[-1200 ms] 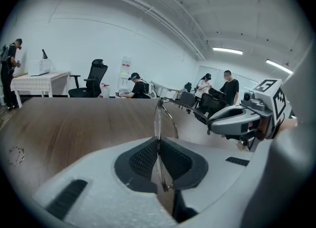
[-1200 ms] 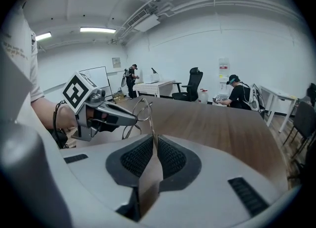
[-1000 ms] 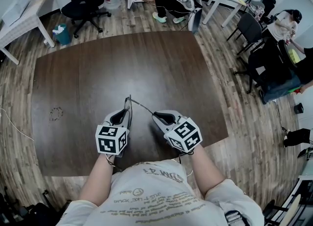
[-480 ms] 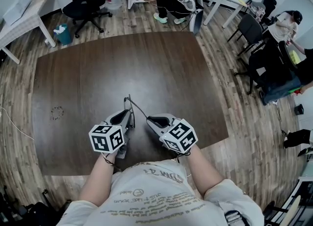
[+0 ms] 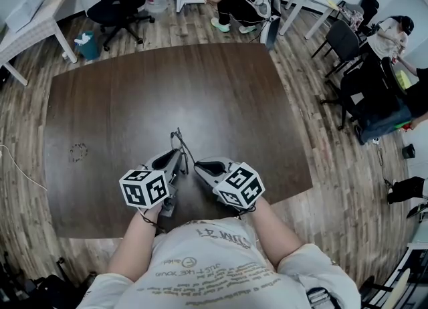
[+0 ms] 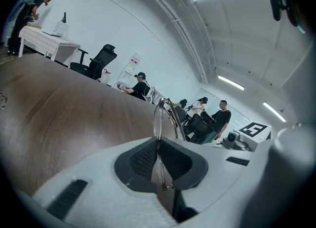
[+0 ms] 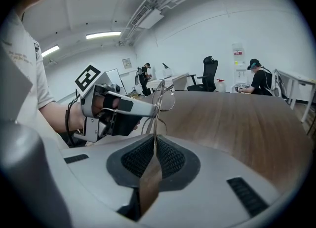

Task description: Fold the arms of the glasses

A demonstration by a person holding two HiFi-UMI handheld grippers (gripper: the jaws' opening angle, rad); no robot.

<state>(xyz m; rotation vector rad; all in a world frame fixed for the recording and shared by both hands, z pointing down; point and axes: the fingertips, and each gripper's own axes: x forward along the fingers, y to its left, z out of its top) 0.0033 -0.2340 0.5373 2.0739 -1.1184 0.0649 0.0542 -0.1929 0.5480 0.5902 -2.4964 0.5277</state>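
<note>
Right gripper [image 5: 198,165], clamped on one arm [image 5: 188,149] of the glasses [image 5: 177,134], has swung left toward left gripper [image 5: 178,157] (also clamped on the glasses), so the fold looks partway done.

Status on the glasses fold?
Left gripper shut on glasses frame. Right gripper shut on one arm, angled off frame. Nothing in the way.

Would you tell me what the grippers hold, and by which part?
The glasses: left gripper pinches the lens frame, right gripper pinches one arm.
</note>
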